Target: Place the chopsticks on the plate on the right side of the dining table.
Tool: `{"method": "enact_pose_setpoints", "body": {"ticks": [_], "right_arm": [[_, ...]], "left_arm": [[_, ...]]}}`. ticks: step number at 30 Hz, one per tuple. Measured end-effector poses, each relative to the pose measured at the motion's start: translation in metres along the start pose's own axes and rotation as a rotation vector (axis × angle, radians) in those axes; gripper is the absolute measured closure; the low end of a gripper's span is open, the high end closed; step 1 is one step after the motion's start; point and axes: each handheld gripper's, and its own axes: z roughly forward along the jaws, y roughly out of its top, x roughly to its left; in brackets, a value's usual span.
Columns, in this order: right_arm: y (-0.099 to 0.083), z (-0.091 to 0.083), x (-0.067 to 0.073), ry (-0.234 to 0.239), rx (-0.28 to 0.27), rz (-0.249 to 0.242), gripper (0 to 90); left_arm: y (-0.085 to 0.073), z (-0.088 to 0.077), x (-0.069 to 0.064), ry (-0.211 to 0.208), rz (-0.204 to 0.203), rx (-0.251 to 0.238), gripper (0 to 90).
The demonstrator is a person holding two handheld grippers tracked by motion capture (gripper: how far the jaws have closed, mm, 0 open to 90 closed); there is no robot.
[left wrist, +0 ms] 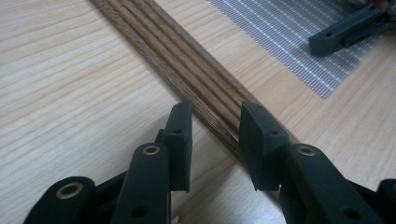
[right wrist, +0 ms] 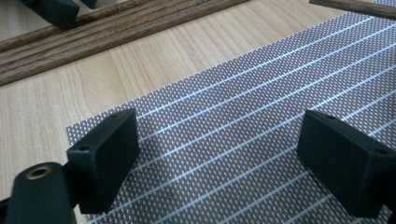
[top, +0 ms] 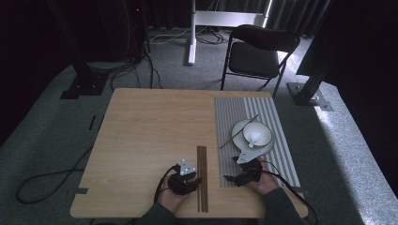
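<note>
My left gripper [left wrist: 215, 135] stands half apart, jaws straddling the bundle of dark wooden chopsticks [left wrist: 187, 65] without pressing; the bundle lies on the pale wood-grain table [top: 141, 126], running from six to twelve o'clock. I judge a square, centred closure best, since the slim, ridged sticks could roll. My right gripper [right wrist: 219, 163] hovers wide apart over the woven striped placemat [right wrist: 243, 93].
</note>
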Motion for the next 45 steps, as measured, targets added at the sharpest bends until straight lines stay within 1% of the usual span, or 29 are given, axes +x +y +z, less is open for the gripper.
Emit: {"method": "enact_pose_setpoints", "body": {"ticks": [2, 4, 6, 8, 11, 13, 14, 15, 19, 27, 31, 35, 39, 42, 45], "right_arm": [[0.000, 0.000, 0.000, 0.000, 0.000, 0.000, 12.1], [0.000, 0.000, 0.000, 0.000, 0.000, -0.001, 12.1], [0.000, 0.000, 0.000, 0.000, 0.000, 0.000, 12.1], [0.000, 0.000, 0.000, 0.000, 0.000, 0.000, 12.1], [0.000, 0.000, 0.000, 0.000, 0.000, -0.001, 12.1], [0.000, 0.000, 0.000, 0.000, 0.000, -0.001, 12.1], [0.000, 0.000, 0.000, 0.000, 0.000, -0.001, 12.1], [0.000, 0.000, 0.000, 0.000, 0.000, 0.000, 12.1], [0.000, 0.000, 0.000, 0.000, 0.000, -0.001, 12.1], [0.000, 0.000, 0.000, 0.000, 0.000, 0.000, 12.1], [0.000, 0.000, 0.000, 0.000, 0.000, 0.000, 12.1], [0.000, 0.000, 0.000, 0.000, 0.000, 0.000, 12.2], [0.000, 0.000, 0.000, 0.000, 0.000, 0.001, 12.2], [0.000, 0.000, 0.000, 0.000, 0.000, 0.001, 12.2], [0.000, 0.000, 0.000, 0.000, 0.000, 0.000, 12.1]], "left_arm": [[0.000, -0.001, 0.002, 0.022, 0.001, 0.004, 68.1], [0.000, -0.002, 0.003, 0.060, 0.000, 0.012, 70.7], [0.001, -0.003, 0.005, 0.087, -0.003, 0.017, 73.3], [0.001, -0.004, 0.007, 0.102, 0.001, 0.021, 77.2], [0.000, -0.005, 0.010, 0.120, -0.006, 0.025, 80.9], [0.000, -0.006, 0.012, 0.129, -0.013, 0.027, 81.5], [0.000, -0.006, 0.012, 0.129, -0.013, 0.027, 81.8], [0.000, -0.006, 0.015, 0.128, -0.029, 0.028, 81.8], [0.000, -0.008, 0.020, 0.129, -0.053, 0.030, 83.6], [0.000, -0.010, 0.033, 0.144, -0.095, 0.021, 84.9], [0.002, -0.009, 0.039, 0.146, -0.097, 0.021, 85.0], [0.005, -0.007, 0.044, 0.139, -0.096, 0.023, 85.0], [0.008, -0.004, 0.046, 0.128, -0.098, 0.019, 85.1], [0.011, -0.003, 0.046, 0.124, -0.087, 0.018, 85.1], [0.013, -0.003, 0.046, 0.121, -0.087, 0.010, 85.1]]}}
